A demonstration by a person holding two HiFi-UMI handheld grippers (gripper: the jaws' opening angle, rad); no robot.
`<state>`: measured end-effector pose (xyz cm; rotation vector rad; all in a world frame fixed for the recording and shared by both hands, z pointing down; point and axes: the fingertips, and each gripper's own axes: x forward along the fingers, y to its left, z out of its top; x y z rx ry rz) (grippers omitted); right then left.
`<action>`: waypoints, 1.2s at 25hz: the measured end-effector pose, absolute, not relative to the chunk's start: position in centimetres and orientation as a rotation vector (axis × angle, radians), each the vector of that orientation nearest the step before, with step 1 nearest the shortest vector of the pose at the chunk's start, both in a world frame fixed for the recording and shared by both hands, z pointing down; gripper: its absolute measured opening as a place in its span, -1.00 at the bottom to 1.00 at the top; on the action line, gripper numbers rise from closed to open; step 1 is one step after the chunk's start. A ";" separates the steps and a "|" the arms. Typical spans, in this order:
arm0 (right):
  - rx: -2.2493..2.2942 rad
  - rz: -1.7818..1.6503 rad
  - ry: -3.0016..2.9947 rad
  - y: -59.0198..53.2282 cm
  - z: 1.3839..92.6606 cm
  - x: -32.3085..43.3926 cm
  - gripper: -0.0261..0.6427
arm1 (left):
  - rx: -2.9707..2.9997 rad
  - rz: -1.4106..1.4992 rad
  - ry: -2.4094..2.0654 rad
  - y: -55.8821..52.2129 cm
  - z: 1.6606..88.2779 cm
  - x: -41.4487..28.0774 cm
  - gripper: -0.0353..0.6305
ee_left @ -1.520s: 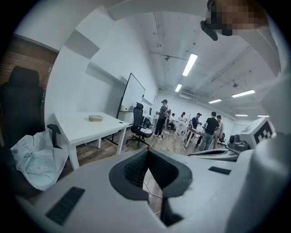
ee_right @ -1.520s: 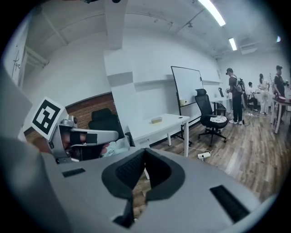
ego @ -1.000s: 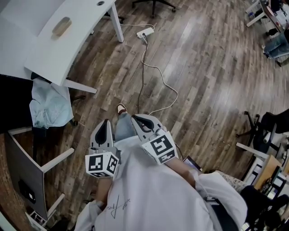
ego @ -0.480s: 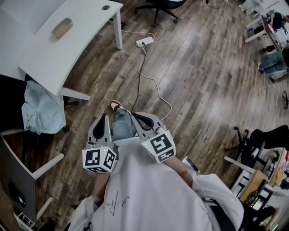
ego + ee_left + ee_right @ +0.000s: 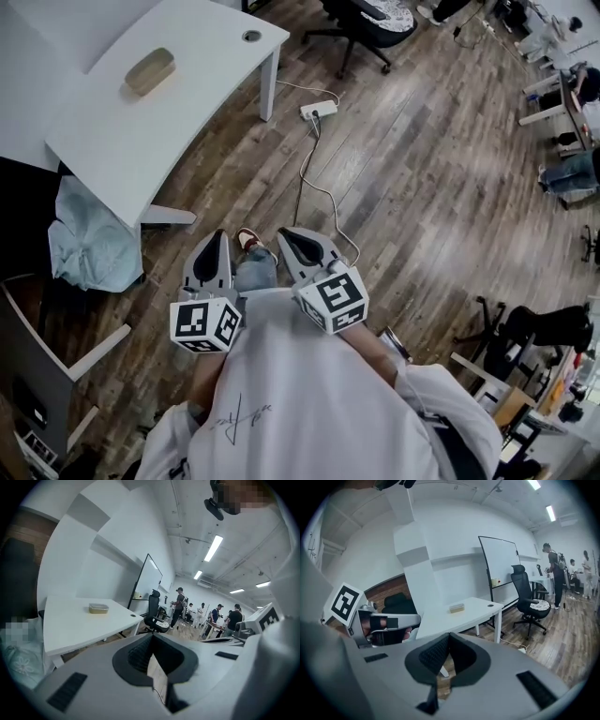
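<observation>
I hold both grippers close in front of a white shirt, over a wooden floor. My left gripper is shut with nothing in it. Beside it, my right gripper is likewise shut and empty. Each shows its marker cube in the other's view. A shoe shows between them. Ahead to the left stands a white desk with a small tan box on it, well out of reach of both grippers.
A power strip with a white cable lies on the floor ahead. A pale blue bag hangs by the desk's near end. A black office chair and a whiteboard stand beyond; several people are far off.
The desk and tan box have come nearer and lower in the head view as the person walked forward. Both grippers stayed shut, side by side.
</observation>
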<state>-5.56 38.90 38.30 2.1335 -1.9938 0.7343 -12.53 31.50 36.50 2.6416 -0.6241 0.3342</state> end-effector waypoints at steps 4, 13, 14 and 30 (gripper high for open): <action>2.095 0.710 -2.035 34.2 37.9 -4.5 -0.89 | 2.636 0.306 -0.653 27.1 36.1 -11.4 -0.88; 1.944 0.725 -2.113 25.3 38.2 -4.8 -0.89 | 2.599 0.212 -0.759 18.9 35.2 -12.1 -0.88; 1.929 0.715 -2.117 24.5 38.2 -4.9 -0.89 | 2.593 0.203 -0.774 18.3 35.3 -12.6 -0.88; 1.728 0.688 -2.239 17.9 38.7 -6.3 -0.89 | 2.471 0.148 -0.964 13.6 36.6 -16.0 -0.88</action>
